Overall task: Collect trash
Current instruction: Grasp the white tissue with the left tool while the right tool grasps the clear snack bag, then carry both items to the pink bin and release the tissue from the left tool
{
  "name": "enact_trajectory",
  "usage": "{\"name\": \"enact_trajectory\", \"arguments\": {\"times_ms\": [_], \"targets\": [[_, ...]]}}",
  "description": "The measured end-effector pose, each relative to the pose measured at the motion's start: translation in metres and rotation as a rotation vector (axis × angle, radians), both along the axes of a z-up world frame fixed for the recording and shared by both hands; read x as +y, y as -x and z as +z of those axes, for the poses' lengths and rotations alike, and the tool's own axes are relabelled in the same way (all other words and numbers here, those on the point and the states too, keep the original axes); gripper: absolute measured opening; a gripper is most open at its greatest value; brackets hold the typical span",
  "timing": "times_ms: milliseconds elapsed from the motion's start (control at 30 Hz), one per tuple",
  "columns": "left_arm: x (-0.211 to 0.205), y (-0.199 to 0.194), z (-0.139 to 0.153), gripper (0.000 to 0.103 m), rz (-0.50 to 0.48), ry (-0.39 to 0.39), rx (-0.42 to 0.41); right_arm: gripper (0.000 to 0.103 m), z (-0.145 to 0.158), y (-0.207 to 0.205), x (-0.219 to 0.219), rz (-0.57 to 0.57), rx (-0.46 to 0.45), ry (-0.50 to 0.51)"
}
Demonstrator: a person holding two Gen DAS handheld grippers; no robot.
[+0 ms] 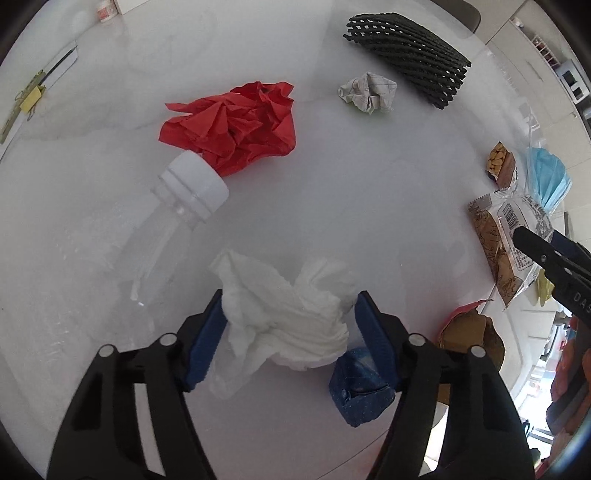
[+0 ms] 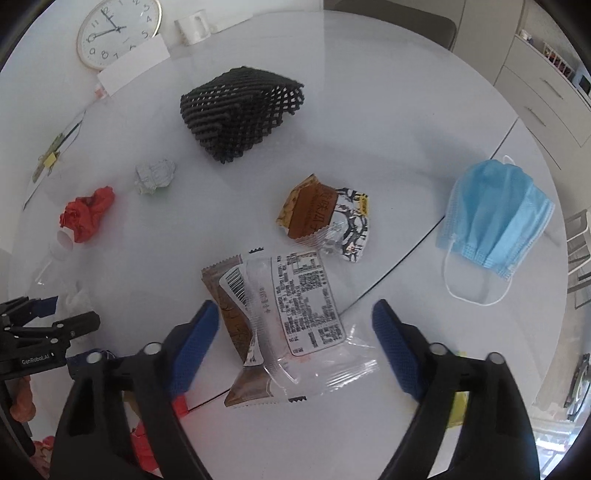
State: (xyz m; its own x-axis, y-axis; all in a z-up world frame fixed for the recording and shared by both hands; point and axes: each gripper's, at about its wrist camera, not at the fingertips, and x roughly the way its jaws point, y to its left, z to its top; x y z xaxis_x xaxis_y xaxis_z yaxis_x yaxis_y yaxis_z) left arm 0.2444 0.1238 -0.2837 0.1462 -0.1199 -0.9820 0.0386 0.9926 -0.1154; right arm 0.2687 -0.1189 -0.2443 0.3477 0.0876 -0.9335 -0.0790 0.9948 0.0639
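In the left wrist view my left gripper (image 1: pixel 290 310) is open, its blue pads on either side of a crumpled white tissue (image 1: pixel 284 314) on the white table (image 1: pixel 332 192); whether they touch it I cannot tell. A clear plastic bottle (image 1: pixel 173 221) with a white cap lies to the left. In the right wrist view my right gripper (image 2: pixel 295 325) is open around a clear and brown snack wrapper (image 2: pixel 280 317), pads apart from it. The same wrapper shows in the left wrist view (image 1: pixel 506 240).
Other trash on the table: red crumpled paper (image 1: pixel 236 125), a grey paper ball (image 1: pixel 369 90), a black foam net (image 2: pixel 240 110), a brown snack wrapper (image 2: pixel 325 218), a blue face mask (image 2: pixel 495 214), a blue crumpled packet (image 1: pixel 358 387). A clock (image 2: pixel 118 31) stands at the back.
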Motion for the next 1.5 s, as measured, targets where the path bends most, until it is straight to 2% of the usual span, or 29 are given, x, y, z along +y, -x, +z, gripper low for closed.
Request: {"name": "enact_trajectory", "arguments": {"times_ms": [33,67,133,267,467,600,733,900,1233,1400,1500], "targets": [[-0.001,-0.002,0.001,0.055,-0.005,-0.001,0.000,0.057,-0.003,-0.001,0.002,0.014,0.014,-0.004],[-0.001,-0.002,0.001,0.045,-0.007,-0.005,-0.001,0.056,-0.005,-0.001,0.004,0.029,0.024,-0.020],[-0.001,-0.003,0.002,0.033,-0.009,-0.002,0.002,0.050,-0.004,0.000,0.006,0.038,0.021,-0.038],[0.003,-0.004,0.011,0.025,-0.003,-0.013,-0.025,0.046,0.006,0.002,0.006,0.054,0.006,-0.071],[0.015,-0.006,0.039,0.024,-0.020,-0.017,-0.096,0.046,0.031,0.007,0.003,0.035,-0.044,-0.123],[0.013,0.000,0.062,0.024,-0.045,-0.002,-0.145,0.046,0.058,0.020,-0.007,0.008,-0.103,-0.143],[-0.002,0.018,0.092,0.024,-0.100,0.014,-0.201,0.046,0.088,0.053,-0.026,-0.044,-0.167,-0.161],[-0.028,0.057,0.119,0.024,-0.197,0.038,-0.239,0.046,0.108,0.111,-0.054,-0.128,-0.205,-0.153],[-0.131,0.129,0.135,0.024,-0.443,0.087,-0.246,0.046,0.101,0.233,-0.124,-0.332,-0.191,-0.124],[-0.198,0.178,0.133,0.024,-0.595,0.137,-0.216,0.047,0.086,0.293,-0.161,-0.434,-0.149,-0.115],[-0.234,0.209,0.128,0.024,-0.686,0.135,-0.204,0.047,0.077,0.324,-0.181,-0.485,-0.125,-0.117]]}}
